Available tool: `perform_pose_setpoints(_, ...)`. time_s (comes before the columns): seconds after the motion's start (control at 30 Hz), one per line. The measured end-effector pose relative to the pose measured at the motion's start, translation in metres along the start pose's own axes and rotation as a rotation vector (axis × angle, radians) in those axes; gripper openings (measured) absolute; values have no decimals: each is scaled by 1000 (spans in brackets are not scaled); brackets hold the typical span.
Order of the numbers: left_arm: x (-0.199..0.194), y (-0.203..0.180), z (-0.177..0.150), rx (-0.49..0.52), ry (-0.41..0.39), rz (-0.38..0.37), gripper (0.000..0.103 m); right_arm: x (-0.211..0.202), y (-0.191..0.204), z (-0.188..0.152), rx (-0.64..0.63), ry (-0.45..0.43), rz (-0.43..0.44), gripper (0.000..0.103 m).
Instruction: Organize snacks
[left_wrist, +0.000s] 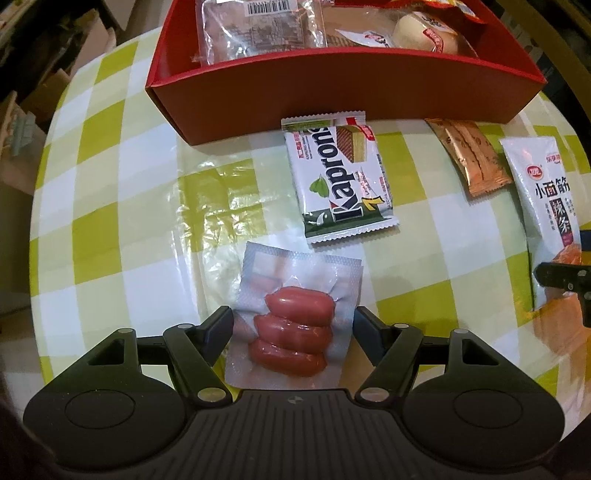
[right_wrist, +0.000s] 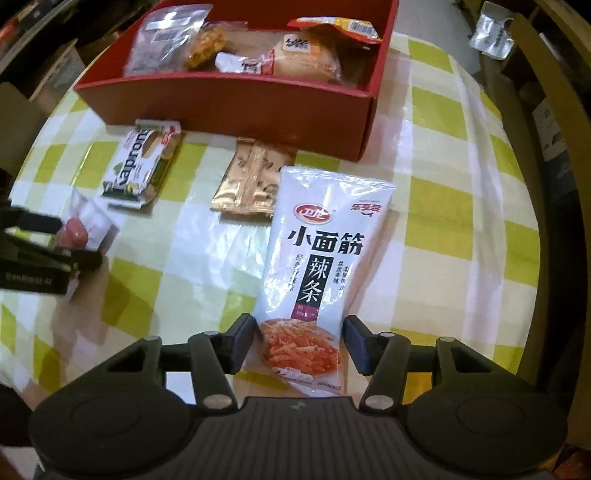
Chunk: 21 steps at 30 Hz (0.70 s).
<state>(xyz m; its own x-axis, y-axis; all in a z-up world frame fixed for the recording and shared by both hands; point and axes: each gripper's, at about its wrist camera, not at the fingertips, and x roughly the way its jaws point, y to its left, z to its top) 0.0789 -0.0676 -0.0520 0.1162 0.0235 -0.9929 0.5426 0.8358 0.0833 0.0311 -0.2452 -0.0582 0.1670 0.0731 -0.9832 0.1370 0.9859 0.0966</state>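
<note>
At lower centre of the left wrist view, our left gripper straddles the slippery, soft sausage pack, jaws apart. In the right view, our right gripper brackets the light, crinkly spicy-strip bag at its lower end; whether it is clamped, we cannot tell.

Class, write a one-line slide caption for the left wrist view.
Left gripper open astride a vacuum-packed sausage pouch on a checked tablecloth, red box beyond.

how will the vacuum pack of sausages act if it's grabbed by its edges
The sausage pack is probably floppy at its thin clear margins. The three sausages bunch at one end, so it may hang unevenly. Its glossy film looks slippery.
</note>
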Motion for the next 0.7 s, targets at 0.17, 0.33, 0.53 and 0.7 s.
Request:
perform_pose_setpoints(0.17,3,-3,1,1,-8,24,80,6,9,11,-4,-30,-52,69)
perform_pose_setpoints(0.33,4,-7,-1,21,-28,71,88,20,16,11,-5,8,-91,101)
perform_pose_setpoints(0.53,5,-2,-4,6,-22,40,92,30,13,13,46,50,-91,103)
perform_pose_setpoints(0.7,9,0,-4,-1,-3,26,98,30,13,14,43,16,-93,103)
